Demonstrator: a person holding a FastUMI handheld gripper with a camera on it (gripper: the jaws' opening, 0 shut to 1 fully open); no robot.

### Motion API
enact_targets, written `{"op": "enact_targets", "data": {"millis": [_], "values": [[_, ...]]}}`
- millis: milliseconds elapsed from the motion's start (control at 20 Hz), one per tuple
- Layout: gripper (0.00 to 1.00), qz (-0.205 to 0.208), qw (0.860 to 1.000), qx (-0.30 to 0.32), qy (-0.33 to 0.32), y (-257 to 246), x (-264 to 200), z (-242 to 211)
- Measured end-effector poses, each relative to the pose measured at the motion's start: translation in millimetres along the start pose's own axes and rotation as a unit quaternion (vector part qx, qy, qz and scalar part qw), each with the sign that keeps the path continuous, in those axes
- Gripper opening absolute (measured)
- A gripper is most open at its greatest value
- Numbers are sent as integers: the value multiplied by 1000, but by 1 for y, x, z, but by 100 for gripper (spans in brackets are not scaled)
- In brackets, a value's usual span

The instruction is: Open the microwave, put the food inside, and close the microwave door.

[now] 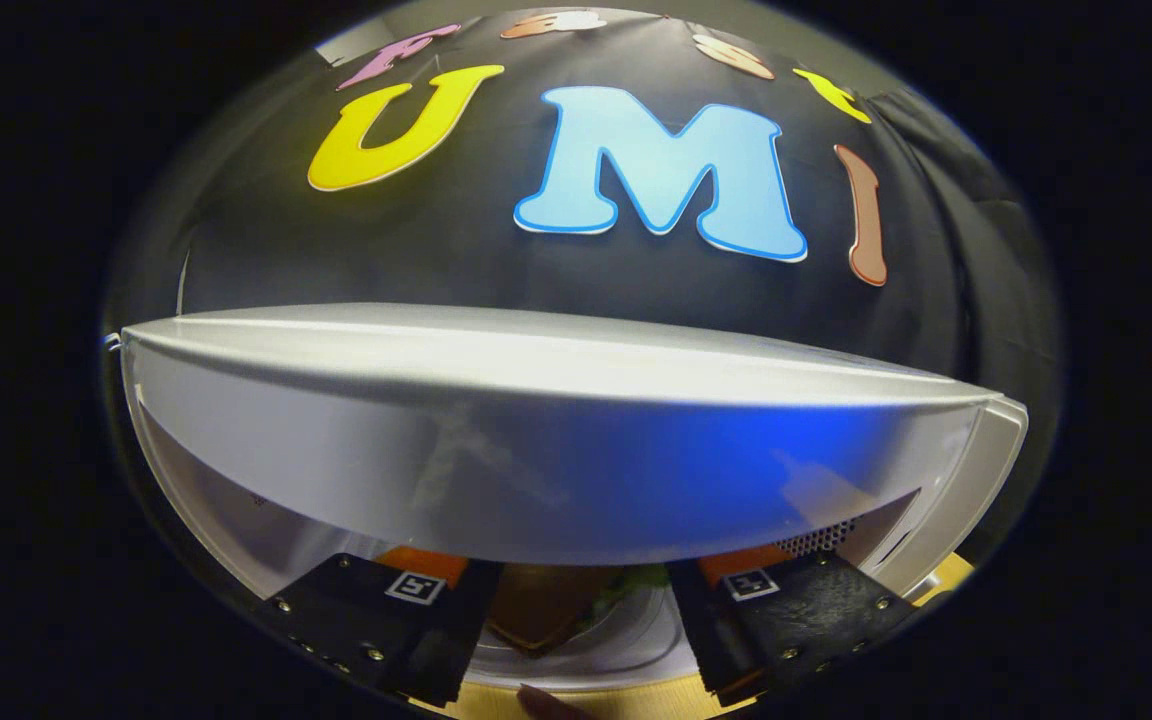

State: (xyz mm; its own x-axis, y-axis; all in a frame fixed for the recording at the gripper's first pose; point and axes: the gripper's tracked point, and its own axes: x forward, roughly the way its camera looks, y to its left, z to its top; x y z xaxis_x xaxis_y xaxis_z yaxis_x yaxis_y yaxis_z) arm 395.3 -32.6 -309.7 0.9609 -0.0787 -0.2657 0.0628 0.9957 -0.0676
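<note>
Your gripper (pixel 576 625) has its fingers spread apart, one on each side of a brown sandwich with green leaves (pixel 546 605) on a round white plate (pixel 626 640). Just beyond them, the white microwave (pixel 556 440) stands open.

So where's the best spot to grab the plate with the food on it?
Probably the bare white rim of the plate, from the side facing the gripper. The plate lies flat and the food fills its middle, so only the rim is free. The fingers flank it, in front of the microwave; I cannot tell if they press.
</note>
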Motion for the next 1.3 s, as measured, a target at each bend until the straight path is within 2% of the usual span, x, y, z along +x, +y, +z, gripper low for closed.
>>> {"op": "enact_targets", "data": {"millis": [350,750,1050,1300], "values": [[85,84,996,-14,-2,29,-60,-6],[85,190,981,-9,-36,49,-187,10],[85,265,961,-10,-73,51,-296,13],[85,346,934,-4,-94,69,-384,7]]}}
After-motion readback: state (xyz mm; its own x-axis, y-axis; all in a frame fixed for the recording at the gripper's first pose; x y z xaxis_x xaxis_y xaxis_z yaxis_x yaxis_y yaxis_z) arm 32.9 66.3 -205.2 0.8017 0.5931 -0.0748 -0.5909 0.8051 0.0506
